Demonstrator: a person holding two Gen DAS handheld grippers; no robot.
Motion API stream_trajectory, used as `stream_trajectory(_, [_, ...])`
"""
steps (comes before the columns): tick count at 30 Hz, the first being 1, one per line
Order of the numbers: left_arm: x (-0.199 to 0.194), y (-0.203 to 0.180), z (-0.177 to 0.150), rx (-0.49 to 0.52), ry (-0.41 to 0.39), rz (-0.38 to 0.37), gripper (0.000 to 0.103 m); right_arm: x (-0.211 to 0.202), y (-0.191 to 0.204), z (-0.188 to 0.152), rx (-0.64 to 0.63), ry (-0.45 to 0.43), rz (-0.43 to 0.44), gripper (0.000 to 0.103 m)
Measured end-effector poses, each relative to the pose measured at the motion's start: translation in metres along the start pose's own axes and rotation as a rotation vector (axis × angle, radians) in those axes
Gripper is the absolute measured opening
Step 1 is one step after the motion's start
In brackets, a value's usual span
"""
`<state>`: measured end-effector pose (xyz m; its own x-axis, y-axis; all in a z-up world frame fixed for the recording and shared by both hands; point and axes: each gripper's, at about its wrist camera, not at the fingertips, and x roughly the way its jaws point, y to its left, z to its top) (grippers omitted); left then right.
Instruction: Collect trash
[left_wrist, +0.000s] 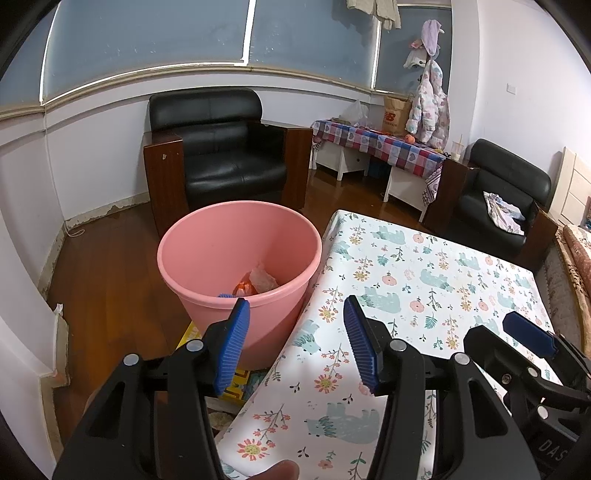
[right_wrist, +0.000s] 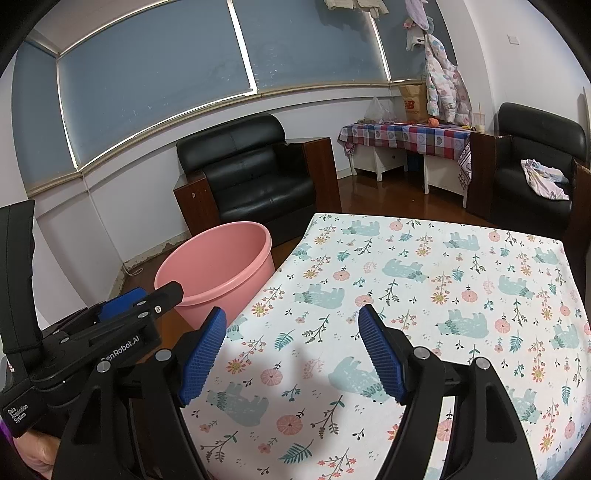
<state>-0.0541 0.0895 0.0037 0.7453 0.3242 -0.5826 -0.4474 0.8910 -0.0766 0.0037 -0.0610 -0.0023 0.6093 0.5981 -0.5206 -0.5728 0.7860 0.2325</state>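
A pink bucket (left_wrist: 207, 254) stands on the floor at the table's left edge; it also shows in the right wrist view (right_wrist: 221, 258). Inside it lie an orange wrapper (left_wrist: 245, 287), a pale crumpled piece (left_wrist: 263, 278) and a small blue item (left_wrist: 224, 295). My left gripper (left_wrist: 295, 317) is open and empty, held above the table's left edge beside the bucket. My right gripper (right_wrist: 291, 323) is open and empty over the table. The right gripper shows at the right of the left wrist view (left_wrist: 532, 332), and the left gripper at the left of the right wrist view (right_wrist: 122, 310).
The table wears a floral bear-print cloth (right_wrist: 424, 288). A black armchair (left_wrist: 221, 155) stands behind the bucket, a second armchair (right_wrist: 535, 162) at the far right, and a checked-cloth side table (left_wrist: 380, 144) by the wall. A yellow mat (left_wrist: 236, 384) lies under the bucket.
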Motion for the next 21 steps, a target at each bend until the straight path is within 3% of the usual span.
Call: stream_trajectory(21, [-0.0086, -0.0020, 0.0039, 0.023, -0.039, 0.034, 0.053, -0.0009, 0.0016, -0.0006, -0.002, -0.001, -0.001, 0.073])
